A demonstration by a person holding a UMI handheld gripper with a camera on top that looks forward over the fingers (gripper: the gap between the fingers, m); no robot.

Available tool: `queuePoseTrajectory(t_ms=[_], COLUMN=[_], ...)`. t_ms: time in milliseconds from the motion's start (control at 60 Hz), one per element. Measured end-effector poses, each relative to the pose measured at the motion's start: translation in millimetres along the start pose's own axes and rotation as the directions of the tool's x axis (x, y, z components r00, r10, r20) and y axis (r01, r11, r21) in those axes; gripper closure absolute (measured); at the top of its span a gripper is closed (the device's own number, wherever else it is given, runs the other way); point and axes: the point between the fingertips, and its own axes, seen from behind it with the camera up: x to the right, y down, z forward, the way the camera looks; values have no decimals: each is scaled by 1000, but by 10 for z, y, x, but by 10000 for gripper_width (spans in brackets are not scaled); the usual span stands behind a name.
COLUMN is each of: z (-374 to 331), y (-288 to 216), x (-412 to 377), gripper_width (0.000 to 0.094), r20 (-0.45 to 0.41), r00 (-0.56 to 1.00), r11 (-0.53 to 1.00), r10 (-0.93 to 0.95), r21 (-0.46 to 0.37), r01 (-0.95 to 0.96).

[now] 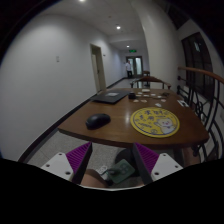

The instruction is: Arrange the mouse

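A black mouse (97,120) lies on a brown wooden table (115,128), near its left front edge. My gripper (111,159) is held in front of the table and below its edge, with the mouse beyond and above the left finger. The two purple pads (78,156) stand wide apart with nothing pressed between them. Between the fingers I see only the floor and a greenish object lying on it (122,171).
A round yellow plate-like disc (155,122) lies on the table to the right of the mouse. A dark laptop or pad (110,97) sits further back. More tables run down the corridor. A railing (200,100) stands on the right, a white wall on the left.
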Motion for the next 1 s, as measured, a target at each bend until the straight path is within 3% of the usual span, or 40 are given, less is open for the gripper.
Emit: queuePoseTrajectory(t_ms=[283, 567, 633, 667, 733, 817, 900, 1000], z=[387, 1017, 1063, 1045, 1044, 1008, 882, 359], y=[10, -176, -216, -220, -210, -197, -214, -945], x=[-278, -477, -462, -493, -554, -696, -825, -616], gripper_width=[111, 119, 180, 309, 455, 568, 595, 597], r20=[85, 15, -38, -43, -35, 25, 77, 69], r00=[996, 996, 993, 994, 995, 994, 990, 991], r11=[999, 996, 994, 995, 995, 994, 992, 986], r10=[-34, -89, -110, -98, -97, -105, -122, -116], r21=[-18, -12, -17, -10, 5, -6, -28, 125], r01=[36, 89, 110, 98, 97, 105, 124, 106])
